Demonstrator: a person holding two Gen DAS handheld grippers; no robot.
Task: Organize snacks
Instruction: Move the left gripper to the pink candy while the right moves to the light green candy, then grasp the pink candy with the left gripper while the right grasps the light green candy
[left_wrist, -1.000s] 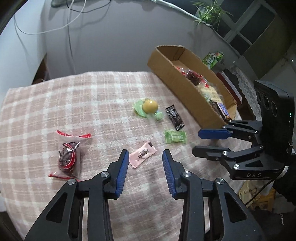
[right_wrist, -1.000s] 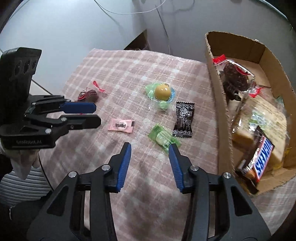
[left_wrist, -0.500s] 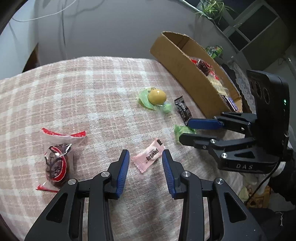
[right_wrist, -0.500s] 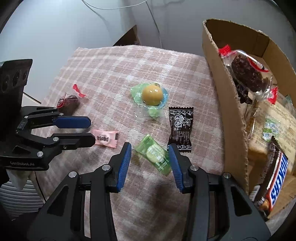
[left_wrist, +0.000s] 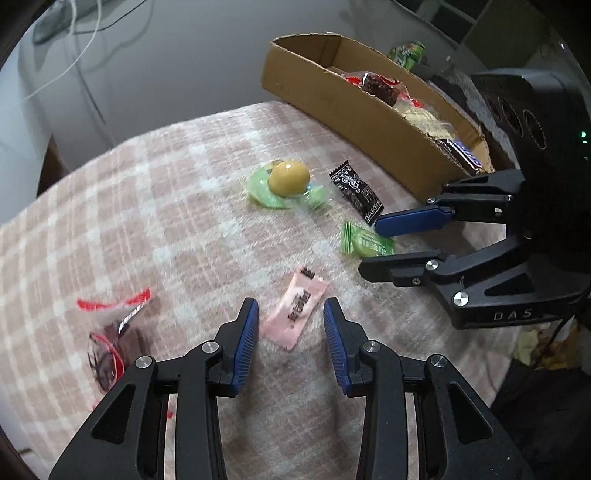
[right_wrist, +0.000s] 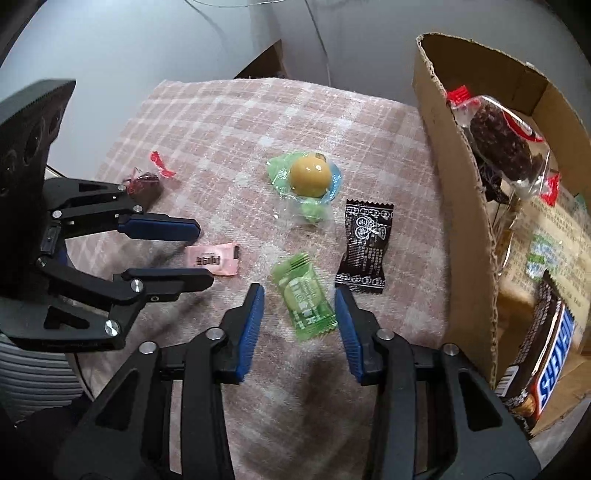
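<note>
Cardboard box (right_wrist: 465, 206) holds a Snickers bar (right_wrist: 543, 369) and bagged snacks; right tool (right_wrist: 300, 310), just narrowing, and left tool (left_wrist: 290, 325) both gape unclamped.

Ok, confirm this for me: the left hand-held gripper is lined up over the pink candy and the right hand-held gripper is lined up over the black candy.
Half right. The left hand-held gripper does straddle the pink candy, but the right hand-held gripper is over the green candy. The right wrist view shows the black candy lying beside it, outside the jaws.

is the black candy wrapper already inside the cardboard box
No, the black foil candy wrapper lies on the pink checked tablecloth, outside the brown cardboard box.
</note>
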